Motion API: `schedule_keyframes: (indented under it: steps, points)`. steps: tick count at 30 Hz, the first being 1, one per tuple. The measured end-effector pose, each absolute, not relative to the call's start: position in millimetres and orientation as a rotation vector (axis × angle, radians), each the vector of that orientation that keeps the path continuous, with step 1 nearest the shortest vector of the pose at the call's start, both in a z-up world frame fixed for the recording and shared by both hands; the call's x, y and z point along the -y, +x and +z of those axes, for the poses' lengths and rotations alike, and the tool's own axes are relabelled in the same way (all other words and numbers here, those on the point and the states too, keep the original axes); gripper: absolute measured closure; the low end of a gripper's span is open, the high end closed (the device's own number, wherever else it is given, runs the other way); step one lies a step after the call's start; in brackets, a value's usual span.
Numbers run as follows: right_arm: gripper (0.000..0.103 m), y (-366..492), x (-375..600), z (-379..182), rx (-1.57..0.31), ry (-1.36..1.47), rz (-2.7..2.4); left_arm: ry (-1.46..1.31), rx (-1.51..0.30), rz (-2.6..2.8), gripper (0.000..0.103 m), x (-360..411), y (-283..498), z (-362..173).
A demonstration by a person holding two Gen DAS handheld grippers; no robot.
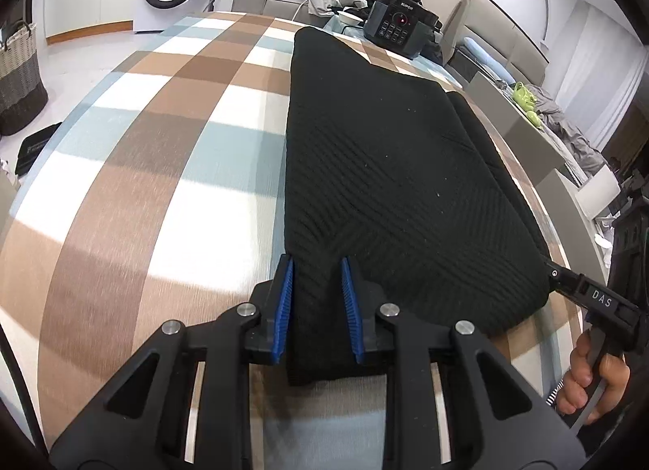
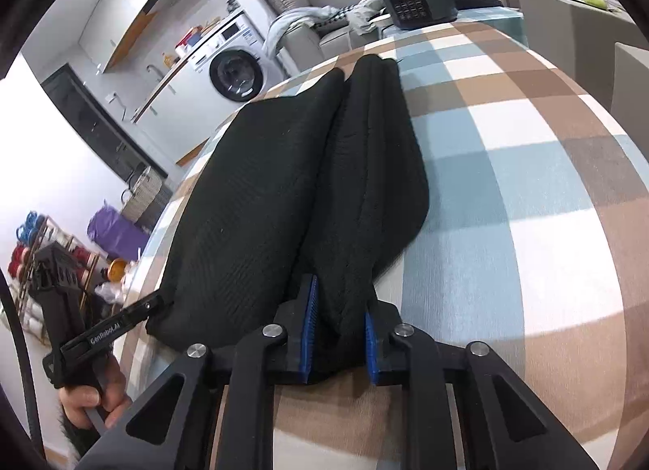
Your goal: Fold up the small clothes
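A: What's on the left?

B: The left tongs pinch the near left corner of the black garment, blue pads pressed against the cloth on both sides.

A: And the garment itself?

B: It lies lengthwise on the checked worktop, folded into a long strip running from the near edge to the far end, where a dark cooker stands.

A: The right side?

B: The right tongs clamp the near right corner, a bunched fold gripped between their pads. A hand holds their handle at the far right
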State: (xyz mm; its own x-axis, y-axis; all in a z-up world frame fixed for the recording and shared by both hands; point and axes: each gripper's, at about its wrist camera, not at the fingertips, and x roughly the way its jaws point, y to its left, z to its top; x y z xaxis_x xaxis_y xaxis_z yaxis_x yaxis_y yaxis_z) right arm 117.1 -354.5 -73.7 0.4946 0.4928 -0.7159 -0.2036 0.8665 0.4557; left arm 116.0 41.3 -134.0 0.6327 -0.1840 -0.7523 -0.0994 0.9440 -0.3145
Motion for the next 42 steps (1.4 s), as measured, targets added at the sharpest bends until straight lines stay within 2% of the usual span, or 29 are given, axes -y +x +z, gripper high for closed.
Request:
schedule_keyframes:
  steps: [12, 15, 18, 20, 21, 23, 24, 25, 26, 28, 30, 32, 42]
  points:
    - [0.084, 162, 341, -75, -0.952, 0.352, 0.367, -0.313, -0.863, -0.05, 0.082, -50, 174, -135]
    - [0.077, 157, 342, -73, -0.945, 0.337, 0.363, -0.29, -0.855, -0.049, 0.082, -49, 169, -133]
    - [0.064, 148, 344, -66, -0.931, 0.313, 0.352, -0.251, -0.845, -0.02, 0.07, -47, 161, -125]
    - [0.054, 137, 348, -57, -0.887, 0.29, 0.357, -0.237, -0.819, -0.014, 0.053, -46, 152, -118]
    - [0.05, 130, 349, -51, -0.865, 0.274, 0.36, -0.228, -0.804, -0.012, 0.047, -45, 147, -113]
    - [0.029, 121, 352, -42, -0.837, 0.237, 0.363, -0.21, -0.773, -0.009, 0.035, -43, 137, -104]
    - [0.024, 114, 353, -35, -0.809, 0.211, 0.376, -0.197, -0.751, -0.017, 0.032, -40, 131, -98]
    - [0.013, 109, 354, -31, -0.792, 0.189, 0.383, -0.185, -0.73, -0.022, 0.024, -38, 125, -93]
    - [0.007, 106, 353, -27, -0.779, 0.169, 0.385, -0.171, -0.706, -0.026, 0.019, -36, 120, -89]
    - [0.001, 95, 353, -17, -0.72, 0.114, 0.4, -0.138, -0.647, -0.027, 0.017, -31, 108, -80]
    - [0.0, 89, 354, -11, -0.68, 0.088, 0.413, -0.103, -0.612, -0.028, 0.012, -25, 100, -74]
    - [0.0, 85, 355, -8, -0.649, 0.09, 0.44, -0.087, -0.59, -0.036, 0.001, -22, 94, -71]
    - [0.0, 69, 351, -6, -0.521, 0.058, 0.488, -0.077, -0.521, -0.008, 0.001, -22, 86, -74]
